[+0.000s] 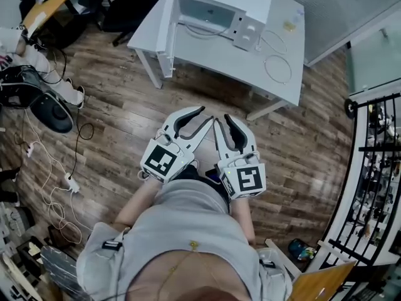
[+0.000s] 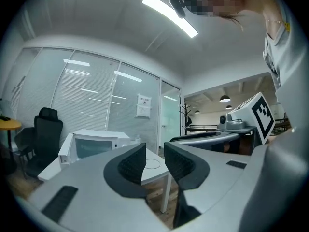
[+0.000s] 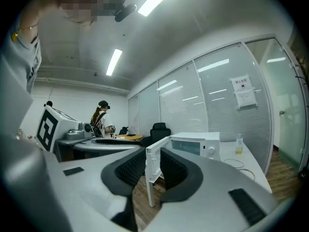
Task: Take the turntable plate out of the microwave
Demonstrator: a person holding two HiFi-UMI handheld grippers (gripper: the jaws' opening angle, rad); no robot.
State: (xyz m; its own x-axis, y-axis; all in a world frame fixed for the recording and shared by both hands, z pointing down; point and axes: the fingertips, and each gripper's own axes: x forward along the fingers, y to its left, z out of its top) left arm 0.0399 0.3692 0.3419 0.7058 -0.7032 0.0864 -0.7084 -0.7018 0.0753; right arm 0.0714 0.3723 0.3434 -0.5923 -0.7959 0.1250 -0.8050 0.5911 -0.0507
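Left gripper [image 1: 205, 115] and right gripper [image 1: 222, 119] hang empty, jaws narrowly apart, well back from the microwave [image 1: 213, 14], where the turntable plate presumably sits unseen, so a blind reach risks clipping the open door [image 3: 151, 161] or dropping the plate.

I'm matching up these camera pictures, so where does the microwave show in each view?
Head view: microwave at top centre, its door open at the picture's left.
Left gripper view: microwave at middle left, left of the jaws.
Right gripper view: microwave just right of centre, its open door showing between the jaws.
Shared landmark: the white table it stands on.
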